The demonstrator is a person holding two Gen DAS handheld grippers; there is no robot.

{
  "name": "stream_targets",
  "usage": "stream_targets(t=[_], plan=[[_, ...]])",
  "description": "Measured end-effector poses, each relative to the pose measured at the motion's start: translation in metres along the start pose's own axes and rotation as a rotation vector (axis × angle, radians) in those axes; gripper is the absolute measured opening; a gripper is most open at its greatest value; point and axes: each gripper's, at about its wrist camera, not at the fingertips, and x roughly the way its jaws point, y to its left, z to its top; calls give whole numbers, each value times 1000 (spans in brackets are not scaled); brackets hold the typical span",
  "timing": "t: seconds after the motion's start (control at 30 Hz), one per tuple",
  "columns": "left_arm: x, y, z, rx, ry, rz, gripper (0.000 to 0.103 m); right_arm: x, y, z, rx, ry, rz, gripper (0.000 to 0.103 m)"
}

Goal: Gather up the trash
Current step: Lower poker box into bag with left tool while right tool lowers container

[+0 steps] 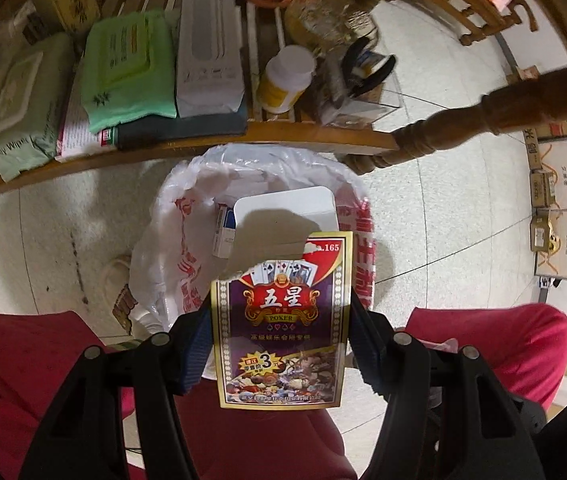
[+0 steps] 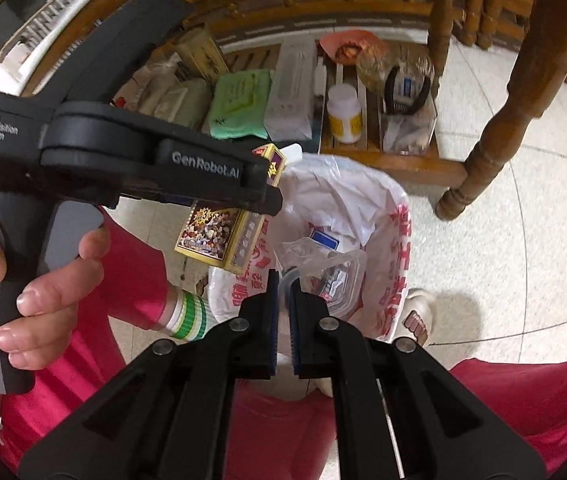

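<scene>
White trash bag (image 1: pixel 187 248), frame centre, on floor below wooden shelf (image 1: pixel 187 140). Left tongs (image 1: pixel 279 320) clamp poker card box (image 1: pixel 283 320) above bag. Right tongs (image 2: pixel 283 320), bottom centre, nearly closed, pinch clear plastic wrapper (image 2: pixel 323 272) over bag mouth.

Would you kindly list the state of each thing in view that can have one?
Left gripper: shut on the card box.
Card box: top flap open, held over the trash bag.
Right gripper: shut on the clear wrapper.
Clear wrapper: crumpled, hanging over the bag.
Trash bag: open, some trash inside.
White bottle: capped, upright on the shelf.
</scene>
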Motion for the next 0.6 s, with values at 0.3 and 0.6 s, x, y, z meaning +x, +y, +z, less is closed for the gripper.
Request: stream_targets(t=[0.3, 0.6], plan=[[45, 23, 15, -91, 88, -14, 59, 49, -11, 5, 74, 79, 14, 6], [81, 34, 31, -155, 149, 0, 59, 97, -21, 4, 94, 179, 3, 6]])
